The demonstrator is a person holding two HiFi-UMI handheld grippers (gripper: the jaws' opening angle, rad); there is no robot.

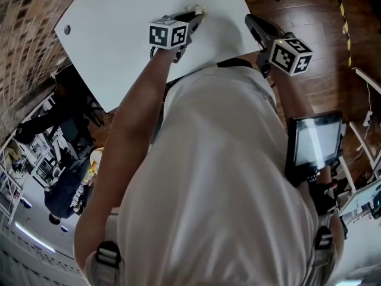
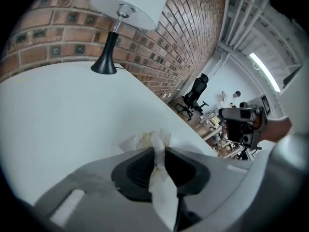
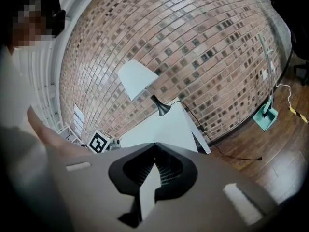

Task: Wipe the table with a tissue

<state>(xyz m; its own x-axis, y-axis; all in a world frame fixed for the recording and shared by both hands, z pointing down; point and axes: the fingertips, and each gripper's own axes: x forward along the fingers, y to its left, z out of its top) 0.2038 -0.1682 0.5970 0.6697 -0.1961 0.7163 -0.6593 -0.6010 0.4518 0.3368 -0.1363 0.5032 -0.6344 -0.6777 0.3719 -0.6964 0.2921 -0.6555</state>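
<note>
While the left gripper (image 2: pixel 157 153) pinches the tissue (image 2: pixel 145 140) with its fingers pressed tight on a thin twist of it, only a small crumpled wad sticks out ahead of the tips. That wad sits on the white table (image 2: pixel 58 110), well short of the table lamp (image 2: pixel 112 47) and on the person's side of it.

The likeliest trouble is the tissue itself. The grip holds only a narrow neck of paper, so drag against the tabletop could pull the wad back through the fingers or tear it off. The hard tips would then rub the surface and nothing would be wiped.

A steep downward tilt would do the same by folding the wad under. The paper also looks faintly yellowed at the front, so a soiled face might smear rather than clean.

Strokes carried far toward the lamp could clip its black base, though it stands well apart for now.

The right gripper (image 3: pixel 154 146) hangs farther from the lamp, off the table's near corner and over the wood floor (image 1: pixel 309 16). Its fingers are together with nothing visible between them, so it is not steadying anything and could knock the table edge if it drifts lampward.
</note>
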